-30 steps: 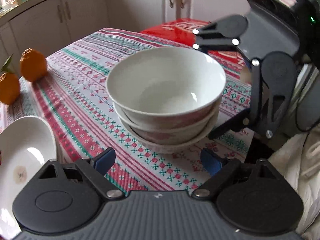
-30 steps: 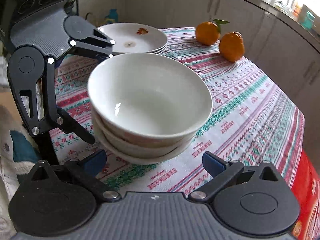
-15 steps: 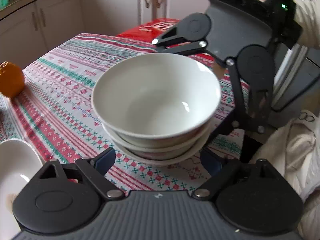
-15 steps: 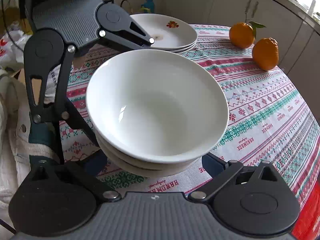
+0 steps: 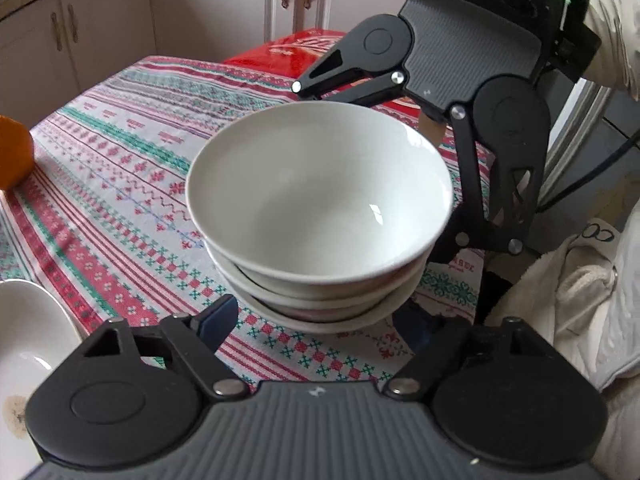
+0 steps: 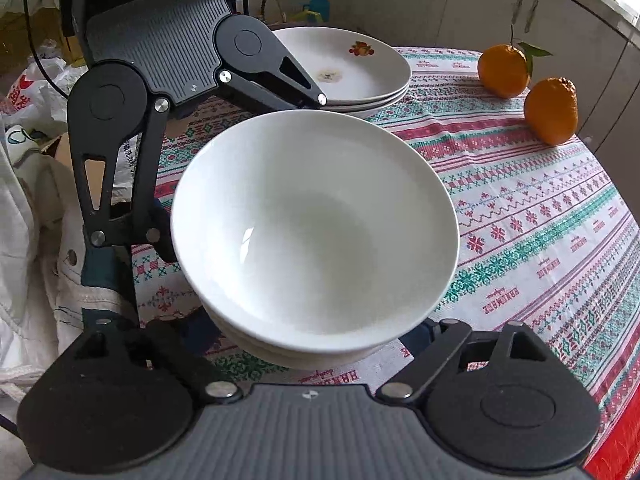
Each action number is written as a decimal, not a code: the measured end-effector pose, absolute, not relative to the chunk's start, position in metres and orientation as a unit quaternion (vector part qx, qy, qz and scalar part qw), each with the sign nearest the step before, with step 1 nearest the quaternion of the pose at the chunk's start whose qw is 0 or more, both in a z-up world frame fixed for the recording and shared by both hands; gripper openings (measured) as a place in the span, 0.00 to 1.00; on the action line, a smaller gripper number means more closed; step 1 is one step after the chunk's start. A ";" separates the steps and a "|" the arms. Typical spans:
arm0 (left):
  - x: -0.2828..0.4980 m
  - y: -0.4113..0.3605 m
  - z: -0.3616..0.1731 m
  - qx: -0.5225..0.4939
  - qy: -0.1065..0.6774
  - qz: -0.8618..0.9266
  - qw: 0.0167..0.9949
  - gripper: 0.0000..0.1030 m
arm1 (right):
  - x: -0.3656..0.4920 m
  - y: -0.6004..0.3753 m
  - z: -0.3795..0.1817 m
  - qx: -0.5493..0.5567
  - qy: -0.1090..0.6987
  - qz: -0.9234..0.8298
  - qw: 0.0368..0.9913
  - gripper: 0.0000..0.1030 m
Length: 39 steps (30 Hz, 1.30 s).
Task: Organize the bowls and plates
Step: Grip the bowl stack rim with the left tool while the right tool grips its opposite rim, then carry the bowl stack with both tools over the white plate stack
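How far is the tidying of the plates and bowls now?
Done: the bowls are nested in one stack, and the plates are stacked behind them near two oranges.

In hand: the left gripper and right gripper reach around the bowl stack from opposite sides, their jaws having just been closing; whether the pads touch it is hidden.

Left: nothing shows where the stack should go.

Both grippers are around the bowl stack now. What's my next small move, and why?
Probably keep closing both until the pads press the bowl stack. The left hand-held gripper and right hand-held gripper have just been closing with the stack between them, but firm contact isn't visible. Lift afterwards.
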State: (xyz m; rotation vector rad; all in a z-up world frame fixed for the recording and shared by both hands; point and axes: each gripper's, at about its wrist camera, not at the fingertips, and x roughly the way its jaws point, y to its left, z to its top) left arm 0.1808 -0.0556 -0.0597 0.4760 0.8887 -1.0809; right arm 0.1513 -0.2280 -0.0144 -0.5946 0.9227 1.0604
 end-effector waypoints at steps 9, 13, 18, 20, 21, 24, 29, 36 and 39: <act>0.182 -0.055 -0.056 0.212 0.402 -0.503 0.735 0.79 | 0.155 -0.231 -0.012 -0.264 0.425 0.487 0.716 0.89; 0.184 -0.055 -0.056 0.209 0.403 -0.504 0.735 0.78 | 0.155 -0.230 -0.012 -0.263 0.426 0.486 0.716 0.89; 0.182 -0.055 -0.056 0.211 0.402 -0.502 0.736 0.78 | 0.154 -0.230 -0.010 -0.264 0.424 0.485 0.718 0.88; 0.181 -0.056 -0.055 0.213 0.402 -0.501 0.736 0.77 | 0.154 -0.230 -0.010 -0.261 0.424 0.484 0.720 0.88; 0.181 -0.056 -0.055 0.215 0.401 -0.500 0.737 0.77 | 0.153 -0.230 -0.010 -0.262 0.423 0.483 0.721 0.88; 0.179 -0.056 -0.054 0.214 0.403 -0.499 0.736 0.77 | 0.151 -0.229 -0.008 -0.264 0.420 0.482 0.722 0.88; 0.176 -0.051 -0.049 0.212 0.401 -0.494 0.742 0.77 | 0.148 -0.224 -0.002 -0.271 0.417 0.481 0.722 0.88; 0.176 -0.029 -0.024 0.213 0.385 -0.468 0.767 0.77 | 0.155 -0.204 0.021 -0.294 0.390 0.493 0.720 0.88; 0.179 -0.012 -0.011 0.212 0.375 -0.449 0.783 0.77 | 0.165 -0.189 0.033 -0.307 0.370 0.501 0.719 0.88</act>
